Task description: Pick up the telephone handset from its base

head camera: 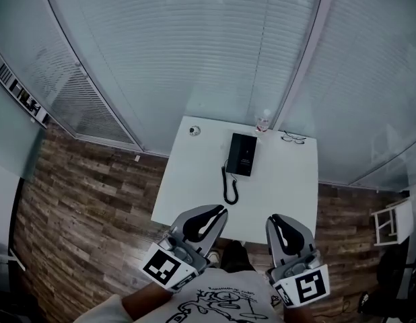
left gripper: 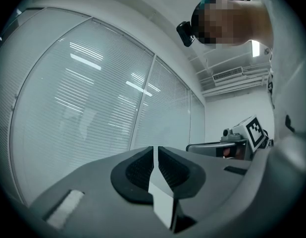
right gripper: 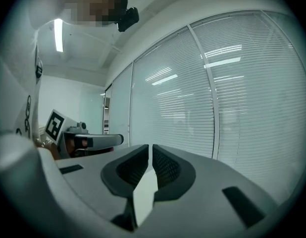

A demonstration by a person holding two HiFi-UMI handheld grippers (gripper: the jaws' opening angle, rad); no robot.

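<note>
**On the table (head camera: 194,187), handset (head camera: 235,155) down on the phone (head camera: 243,155), grippers shut and empty**

Near the far edge of the white table lies the black phone, its coiled cord (head camera: 229,188) trailing toward the near edge. The left gripper (head camera: 219,212) and right gripper (head camera: 274,219) hang side by side over the near edge, well short of the phone. Each has its jaws together with nothing between them. A bottle (head camera: 263,120) and glasses (head camera: 294,138) sit right of the phone by the far edge
</note>
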